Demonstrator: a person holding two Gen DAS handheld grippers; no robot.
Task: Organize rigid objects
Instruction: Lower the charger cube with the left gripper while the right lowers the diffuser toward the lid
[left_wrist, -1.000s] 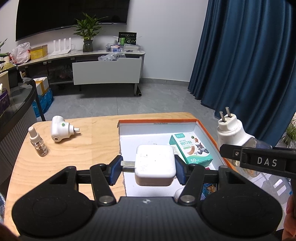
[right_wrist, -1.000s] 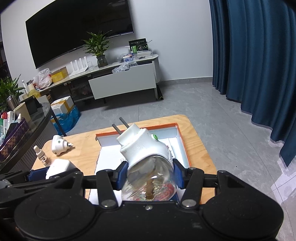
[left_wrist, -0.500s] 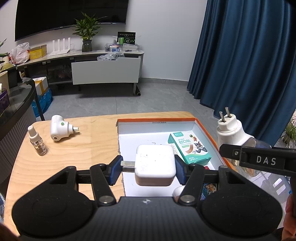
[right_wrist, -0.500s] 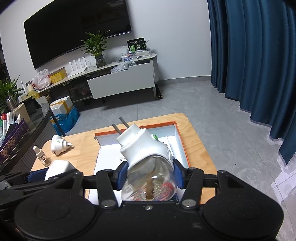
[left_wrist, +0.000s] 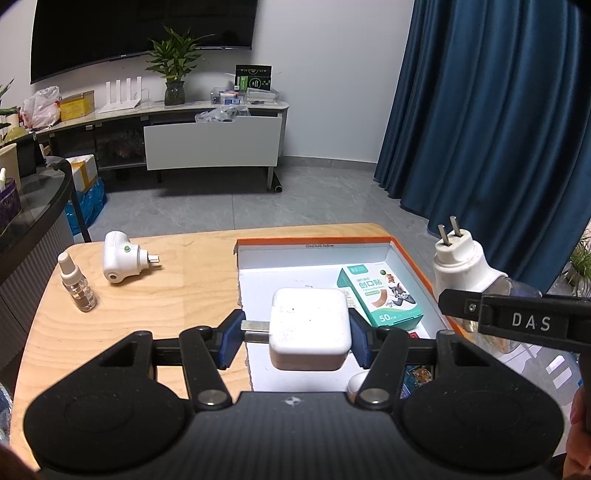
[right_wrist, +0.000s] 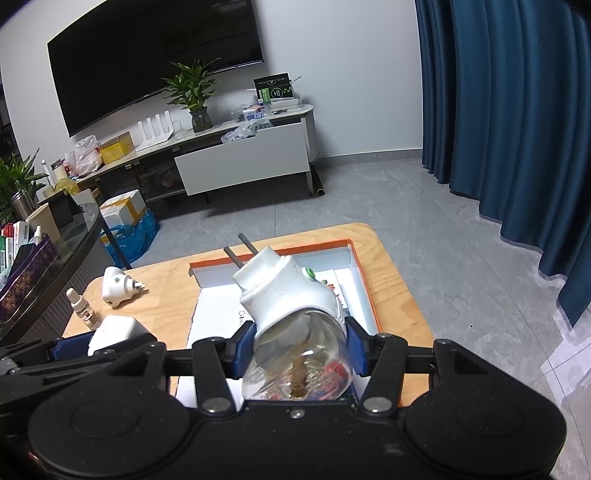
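- White charger block (left_wrist: 310, 328) sits pinched between the blue pads of the left gripper (left_wrist: 295, 338), its folded metal prong against the left pad, hanging over the left edge of the open box (left_wrist: 314, 245).
- Over on the other side, the right gripper (right_wrist: 299, 350) clamps the clear bottle of a plug-in vaporizer (right_wrist: 288, 295), prongs tilted up and away, above the box's near right part.
- Down in the box: a teal plaster carton (left_wrist: 380, 295) against the right wall, some small packets near the front, mostly hidden.
- Out on the wooden table (left_wrist: 166, 288), a second white plug-in unit (left_wrist: 122, 256) lies on its side, a small spray bottle (left_wrist: 77, 282) standing just beside it; both look yet to be sorted, I'd say.
- The risk? That round, smooth bottle is held off-centre with the heavy head forward; it may pivot or slip when lowered.
- The charger straddles the box wall: let go here and it may catch the rim and tip onto the table.
- Two grippers close together over one box; they could knock each other.
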